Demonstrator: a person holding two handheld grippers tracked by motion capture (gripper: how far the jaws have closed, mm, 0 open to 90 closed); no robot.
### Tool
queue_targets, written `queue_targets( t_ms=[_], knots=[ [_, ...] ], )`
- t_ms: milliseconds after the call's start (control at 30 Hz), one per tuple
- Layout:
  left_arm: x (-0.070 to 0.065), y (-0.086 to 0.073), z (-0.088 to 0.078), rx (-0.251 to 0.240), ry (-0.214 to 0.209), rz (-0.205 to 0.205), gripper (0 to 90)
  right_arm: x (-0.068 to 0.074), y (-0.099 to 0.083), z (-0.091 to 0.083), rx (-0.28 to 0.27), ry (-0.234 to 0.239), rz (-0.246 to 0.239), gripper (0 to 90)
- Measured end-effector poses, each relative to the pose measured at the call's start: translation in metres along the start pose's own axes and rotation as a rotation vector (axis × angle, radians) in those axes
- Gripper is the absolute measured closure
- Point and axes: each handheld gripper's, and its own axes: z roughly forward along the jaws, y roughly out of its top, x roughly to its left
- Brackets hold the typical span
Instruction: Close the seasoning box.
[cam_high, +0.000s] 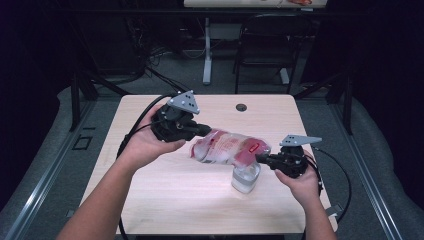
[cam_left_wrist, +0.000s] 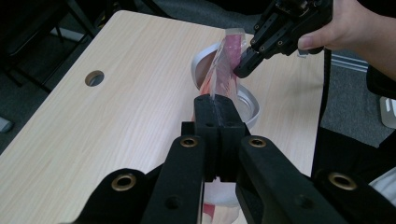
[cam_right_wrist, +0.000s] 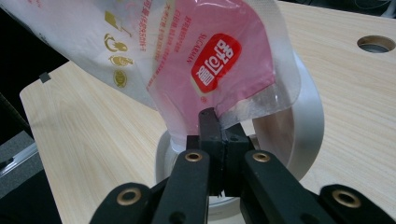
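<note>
Dark surroundings frame a pale wooden desk (cam_high: 165, 200) with a round cable hole (cam_high: 241, 107) near its far edge; a chair and desk legs stand well beyond it on grey carpet.

Finding one: I hold a tool in each hand, and both have their jaws closed tight on the same item, a clear and pink plastic pouch (cam_high: 227, 147) with a red label. My left tool (cam_high: 204, 131) pinches the pouch's left end; my right tool (cam_high: 259, 159) pinches the sealed edge at its right end. The pouch hangs off the desk, stretched between the two.

Finding two, the relation that matters: the pouch's long axis runs from left tool to right tool, sloping down toward the right. Directly beneath the right end stands a clear glass jar (cam_high: 245, 179) with an open mouth. In the right gripper view the jar's rim (cam_right_wrist: 306, 135) curves just behind and below my pinched corner, so the lower end of the pouch sits over the opening. My right tool is the nearer one to the jar; the left is well apart from it and higher.

Judgement: the work in hand appears to be emptying or feeding the pouch into the jar. The next move depends on keeping the low end centred over the mouth.

Obstructions: none near; the trailing cables (cam_high: 131, 135) lie clear to either side.
</note>
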Motion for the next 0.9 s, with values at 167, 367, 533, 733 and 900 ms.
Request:
queue_targets(
  t_ms=[167,367,533,733,900],
  knots=[
    [-0.0002,0.0006,0.0000,0.000,-0.001,0.000,90.0,0.0004,-0.0001,0.0007,-0.001,-0.001,0.002,90.0],
    [-0.0004,0.0009,0.0001,-0.001,-0.001,0.001,90.0,0.0001,-0.0002,0.0005,0.000,0.001,0.001,90.0],
    [-0.0011,0.0013,0.0002,-0.002,-0.001,0.002,90.0,0.0006,-0.0003,0.0007,-0.001,-0.003,0.002,90.0],
    [-0.0012,0.0013,0.0001,-0.002,0.000,0.001,90.0,0.0007,-0.0004,0.0012,-0.001,-0.003,0.004,90.0],
    [-0.0007,0.0015,0.0004,-0.004,-0.002,0.001,90.0,0.0005,-0.0003,0.0008,0.001,-0.004,0.001,90.0]
  ],
)
